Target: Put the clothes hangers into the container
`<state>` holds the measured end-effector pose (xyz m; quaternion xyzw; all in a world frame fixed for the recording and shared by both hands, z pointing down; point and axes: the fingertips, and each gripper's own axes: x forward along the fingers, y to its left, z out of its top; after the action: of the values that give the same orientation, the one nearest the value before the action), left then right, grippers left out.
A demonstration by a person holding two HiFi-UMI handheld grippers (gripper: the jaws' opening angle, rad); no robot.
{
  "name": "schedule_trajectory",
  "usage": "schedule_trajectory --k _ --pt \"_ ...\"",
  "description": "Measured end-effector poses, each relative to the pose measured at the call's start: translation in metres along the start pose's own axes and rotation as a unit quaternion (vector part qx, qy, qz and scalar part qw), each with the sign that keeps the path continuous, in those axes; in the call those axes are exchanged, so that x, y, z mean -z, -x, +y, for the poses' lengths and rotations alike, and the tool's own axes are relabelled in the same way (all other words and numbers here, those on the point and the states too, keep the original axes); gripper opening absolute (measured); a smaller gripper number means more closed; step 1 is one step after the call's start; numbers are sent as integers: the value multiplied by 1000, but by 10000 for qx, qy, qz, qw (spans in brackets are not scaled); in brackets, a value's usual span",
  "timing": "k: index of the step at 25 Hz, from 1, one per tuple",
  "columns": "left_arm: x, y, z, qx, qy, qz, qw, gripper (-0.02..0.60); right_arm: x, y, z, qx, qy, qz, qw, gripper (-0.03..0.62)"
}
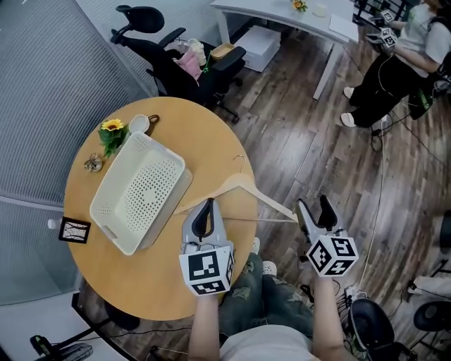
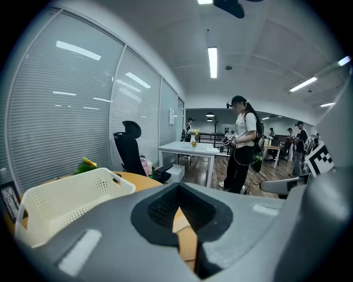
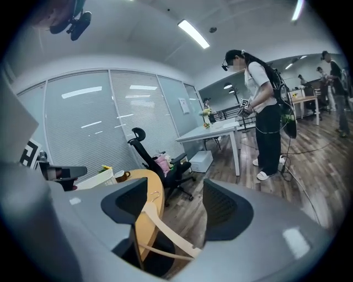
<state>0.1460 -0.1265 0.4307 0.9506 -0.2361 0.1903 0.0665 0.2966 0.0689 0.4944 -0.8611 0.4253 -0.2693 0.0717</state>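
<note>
A pale wooden clothes hanger (image 1: 243, 185) lies across the round table's (image 1: 204, 134) right edge, its hook pointing away from me and its right end out over the floor. My left gripper (image 1: 205, 211) sits on the hanger's left half. Its jaws are closed to a narrow slit with the hanger's wood (image 2: 185, 242) in it. My right gripper (image 1: 316, 210) is off the table's edge, jaws apart. The hanger's right tip (image 3: 194, 253) lies low between them, and neither pad presses on it. The white perforated basket (image 1: 116, 243) stands on the table to the left, nothing in it.
A potted sunflower (image 1: 111, 134), a cup (image 1: 139, 125), a small trinket (image 1: 92, 164) and a black-framed card (image 1: 75, 230) ring the basket. Behind the table is a black office chair (image 1: 176, 56). A white desk (image 1: 282, 14) and a person (image 1: 394, 63) are at the far right.
</note>
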Motion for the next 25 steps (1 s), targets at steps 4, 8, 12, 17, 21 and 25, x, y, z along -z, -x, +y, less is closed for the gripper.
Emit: schedule_trajectory --k 4,8,12,17,21,25 --pt "18 -7 -6 106 0 198 9997 0 23 -1 -10 40 -199 187 9996 330" --pt "36 -13 -9 148 -15 387 9991 0 41 -4 -21 82 -382 298 9988 330" --pt "51 -17 -12 183 -12 560 9983 0 59 -5 -31 147 -563 423 9974 330" --pt "64 -20 -13 250 -14 695 9973 0 79 -4 -38 255 -686 561 9957 330" --pt "77 -24 -17 316 -54 813 9962 0 95 -5 -41 287 -863 638 9938 330" --pt "92 -27 -22 380 -46 941 9948 0 113 -3 -48 347 -1091 713 9909 330"
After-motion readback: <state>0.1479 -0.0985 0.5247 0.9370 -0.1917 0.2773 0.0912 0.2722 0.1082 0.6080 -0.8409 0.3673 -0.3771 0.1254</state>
